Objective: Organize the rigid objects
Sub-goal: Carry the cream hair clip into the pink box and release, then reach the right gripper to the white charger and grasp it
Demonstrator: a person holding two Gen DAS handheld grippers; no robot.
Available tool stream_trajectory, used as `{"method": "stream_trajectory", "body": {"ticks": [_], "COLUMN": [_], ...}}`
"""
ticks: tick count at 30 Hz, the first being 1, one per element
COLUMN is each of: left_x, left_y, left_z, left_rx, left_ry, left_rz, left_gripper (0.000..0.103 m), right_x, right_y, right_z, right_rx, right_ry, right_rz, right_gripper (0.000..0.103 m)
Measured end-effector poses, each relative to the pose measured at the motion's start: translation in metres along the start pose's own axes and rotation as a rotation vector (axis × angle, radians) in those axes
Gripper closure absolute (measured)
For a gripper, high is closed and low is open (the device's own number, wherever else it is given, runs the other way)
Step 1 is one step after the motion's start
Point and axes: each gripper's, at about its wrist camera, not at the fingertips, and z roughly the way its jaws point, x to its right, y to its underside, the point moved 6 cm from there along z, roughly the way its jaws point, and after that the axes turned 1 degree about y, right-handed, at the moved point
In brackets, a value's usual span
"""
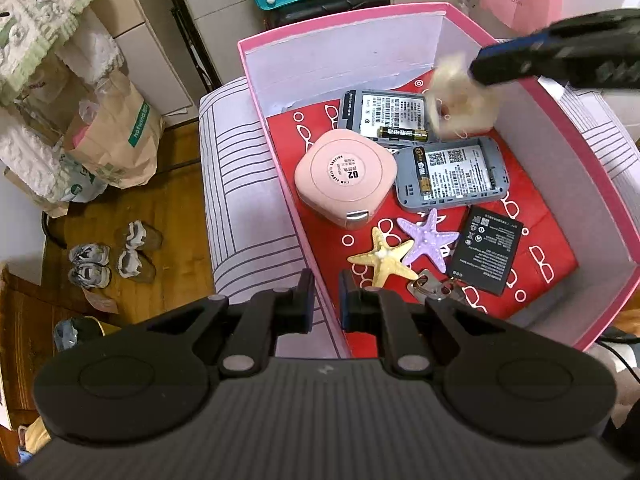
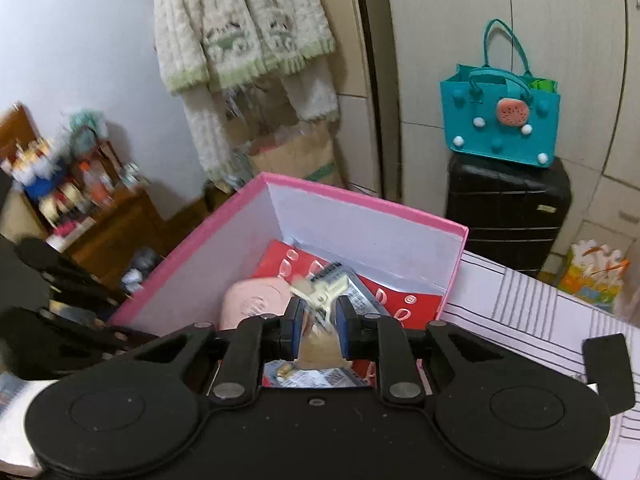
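Placement is the step in hand, by my judgement: the right gripper [image 2: 317,330] is clamping a pale cream, blurred object [image 1: 460,100], possibly a starfish-shaped trinket though motion smears it, and is holding it above the far end of the pink cardboard box [image 1: 592,136]; the left gripper [image 1: 326,300] is hovering with its jaws a little apart and nothing between them, straddling the box's near wall.

Directly under the right tongs two grey plastic device shells [image 1: 450,174] are lying with a black-and-gold cylindrical battery [image 1: 402,133] resting on the farther one; a rounded pink plastic case [image 1: 346,178] is sitting to their left, and just ahead of the left tongs a yellow starfish [image 1: 382,258] and a lilac starfish [image 1: 430,240] are touching beside a flat black battery pack [image 1: 486,250].

To do this well, I would say the right tongs should be lowering over bare red patterned paper [image 1: 532,208] rather than onto the loose battery, releasing only near the floor; the left tongs should be staying clear of the descent.
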Motion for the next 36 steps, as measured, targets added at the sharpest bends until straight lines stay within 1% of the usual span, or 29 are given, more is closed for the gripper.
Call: {"method": "stream_trajectory", "body": {"ticks": [1, 2, 4, 6, 7, 9, 12, 14, 15, 17, 18, 21, 22, 23, 24, 26, 28, 31, 34, 36], "left_x": [0.0, 0.0, 0.001, 0.002, 0.001, 0.002, 0.006, 0.005, 0.005, 0.004, 0.004, 0.005, 0.005, 0.005, 0.004, 0.003, 0.005, 0.009, 0.008, 0.008], "left_y": [0.0, -0.001, -0.001, -0.001, -0.001, 0.0, 0.003, 0.004, 0.003, 0.002, 0.001, 0.0, 0.0, 0.001, 0.001, 0.001, 0.001, 0.0, -0.001, -0.001], "left_z": [0.0, 0.0, 0.0, 0.0, 0.0, -0.001, -0.002, -0.003, -0.003, -0.002, -0.002, -0.001, -0.001, -0.001, -0.002, -0.004, -0.005, -0.005, -0.004, -0.003], "left_rx": [0.001, 0.001, 0.005, 0.008, 0.009, 0.013, 0.02, 0.018, 0.014, 0.003, -0.002, -0.014, -0.017, -0.021, -0.028, -0.045, -0.054, -0.065, -0.068, -0.066], "left_ry": [0.003, 0.005, 0.001, 0.001, 0.002, 0.0, -0.015, -0.011, -0.007, 0.0, 0.0, -0.005, -0.004, -0.001, 0.008, 0.027, 0.024, 0.004, 0.003, 0.003], "left_rz": [-0.006, -0.011, -0.006, -0.003, -0.004, 0.002, 0.036, 0.039, 0.039, 0.04, 0.044, 0.049, 0.048, 0.049, 0.053, 0.052, 0.065, 0.092, 0.087, 0.078], "left_gripper": [0.092, 0.092, 0.092, 0.092, 0.092, 0.092, 0.092, 0.092, 0.091, 0.091, 0.091, 0.091, 0.091, 0.091, 0.091, 0.091, 0.091, 0.091, 0.091, 0.091], "right_x": [0.002, 0.004, 0.01, 0.017, 0.022, 0.038, 0.072, 0.094, 0.105, 0.123, 0.131, 0.152, 0.159, 0.167, 0.175, 0.196, 0.211, 0.218, 0.212, 0.198], "right_y": [-0.001, -0.003, -0.005, -0.005, -0.005, -0.001, 0.009, 0.02, 0.027, 0.039, 0.045, 0.064, 0.07, 0.074, 0.078, 0.089, 0.1, 0.11, 0.114, 0.113], "right_z": [-0.007, -0.013, -0.025, -0.043, -0.049, -0.063, -0.078, -0.087, -0.089, -0.091, -0.091, -0.086, -0.085, -0.081, -0.079, -0.076, -0.072, -0.064, -0.053, -0.042], "right_rx": [0.008, 0.012, 0.033, 0.075, 0.092, 0.115, 0.13, 0.143, 0.143, 0.141, 0.137, 0.109, 0.102, 0.094, 0.086, 0.082, 0.068, 0.073, 0.072, 0.069], "right_ry": [-0.029, -0.052, -0.048, -0.021, 0.001, 0.068, 0.203, 0.306, 0.338, 0.368, 0.376, 0.4, 0.412, 0.417, 0.413, 0.429, 0.426, 0.399, 0.372, 0.286], "right_rz": [0.017, 0.032, 0.059, 0.052, 0.045, 0.043, 0.048, 0.047, 0.054, 0.084, 0.097, 0.103, 0.113, 0.14, 0.171, 0.261, 0.302, 0.303, 0.281, 0.229], "right_gripper": [0.076, 0.074, 0.072, 0.07, 0.068, 0.067, 0.067, 0.067, 0.067, 0.065, 0.063, 0.052, 0.047, 0.044, 0.036, 0.035, 0.035, 0.035, 0.035, 0.036]}}
